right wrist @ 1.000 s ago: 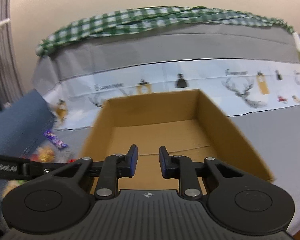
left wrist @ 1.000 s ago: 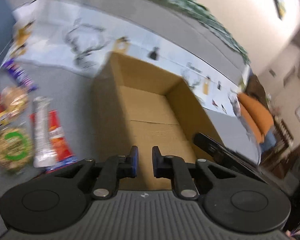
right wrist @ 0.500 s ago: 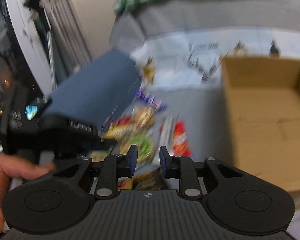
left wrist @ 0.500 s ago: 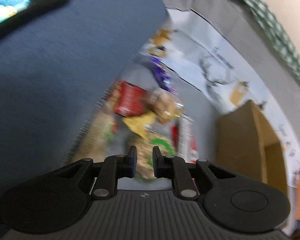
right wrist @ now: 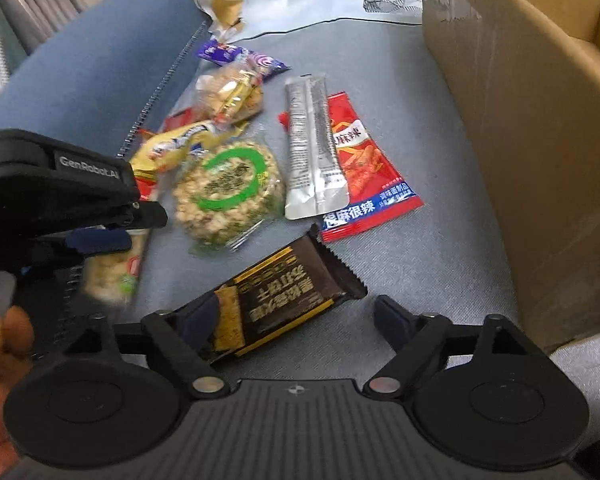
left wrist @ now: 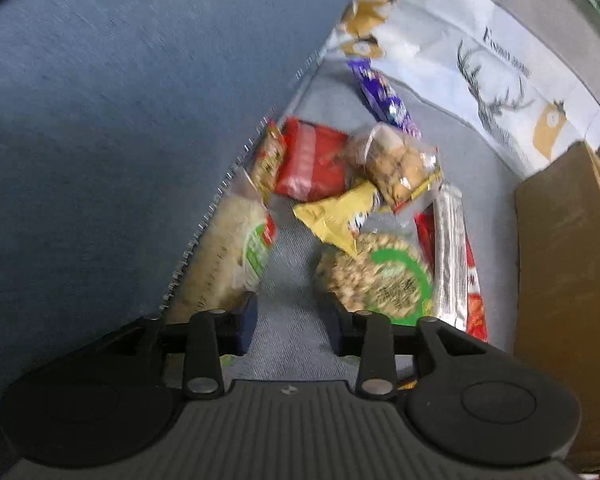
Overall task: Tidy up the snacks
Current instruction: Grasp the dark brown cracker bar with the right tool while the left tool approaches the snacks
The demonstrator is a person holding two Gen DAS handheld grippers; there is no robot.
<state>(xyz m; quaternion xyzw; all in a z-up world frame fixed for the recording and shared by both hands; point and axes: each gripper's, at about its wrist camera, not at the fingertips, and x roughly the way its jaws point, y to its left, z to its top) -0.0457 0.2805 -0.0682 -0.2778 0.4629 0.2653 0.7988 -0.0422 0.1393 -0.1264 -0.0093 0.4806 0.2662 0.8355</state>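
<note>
Where both cameras faced the cardboard box (right wrist: 540,128) a second ago, they now look down on snack packets scattered on grey fabric beside it. The right gripper (right wrist: 296,316) is opening wide over a dark brown wafer packet (right wrist: 284,300) (not yet pinched). The left gripper (left wrist: 290,320) is opening near a round rice cake (left wrist: 380,276), nothing between its jaws. Collecting seems about to begin; little of the box's inside shows.

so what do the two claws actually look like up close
Both are matte black plastic: a ribbed grey-black body, two round discs, silver pivot pins and dark blue pads. The right claw matches the left claw, whose side reads "GenRobot.AI" in the right wrist view.
</note>
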